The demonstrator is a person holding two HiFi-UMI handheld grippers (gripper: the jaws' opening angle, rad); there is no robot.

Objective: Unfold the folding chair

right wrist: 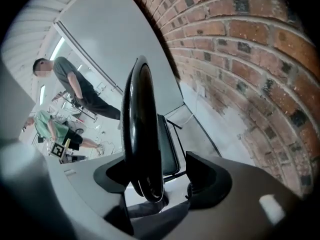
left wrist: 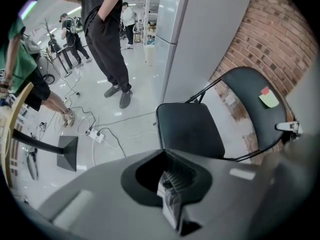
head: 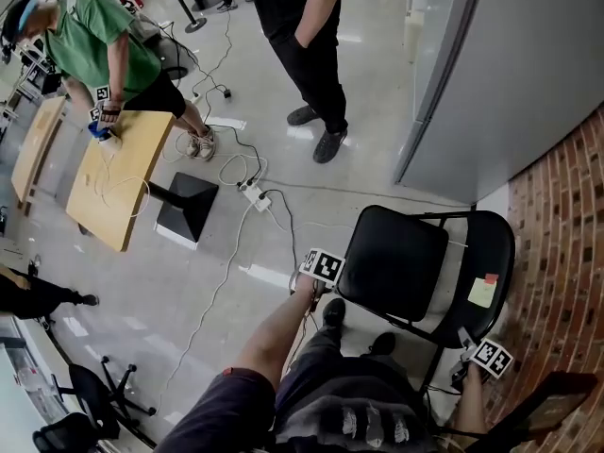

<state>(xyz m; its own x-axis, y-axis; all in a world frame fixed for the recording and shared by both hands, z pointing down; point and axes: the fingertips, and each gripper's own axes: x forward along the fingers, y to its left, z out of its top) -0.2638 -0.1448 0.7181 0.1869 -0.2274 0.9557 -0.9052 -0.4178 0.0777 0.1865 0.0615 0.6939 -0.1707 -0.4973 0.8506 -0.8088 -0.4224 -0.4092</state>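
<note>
Black padded folding chair (head: 392, 262): standing unfolded
Right gripper (right wrist: 161, 178): gaping astride backrest rim (right wrist: 142, 109), clamping nothing, needing straight withdrawal, avoiding tipping
Left gripper (left wrist: 172, 196): closed, empty

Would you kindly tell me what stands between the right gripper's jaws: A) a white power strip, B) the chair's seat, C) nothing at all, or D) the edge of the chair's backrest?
D: in the right gripper view, the rounded black edge of the backrest stands between the open jaws of the right gripper, with a clear gap left to one jaw.
</note>
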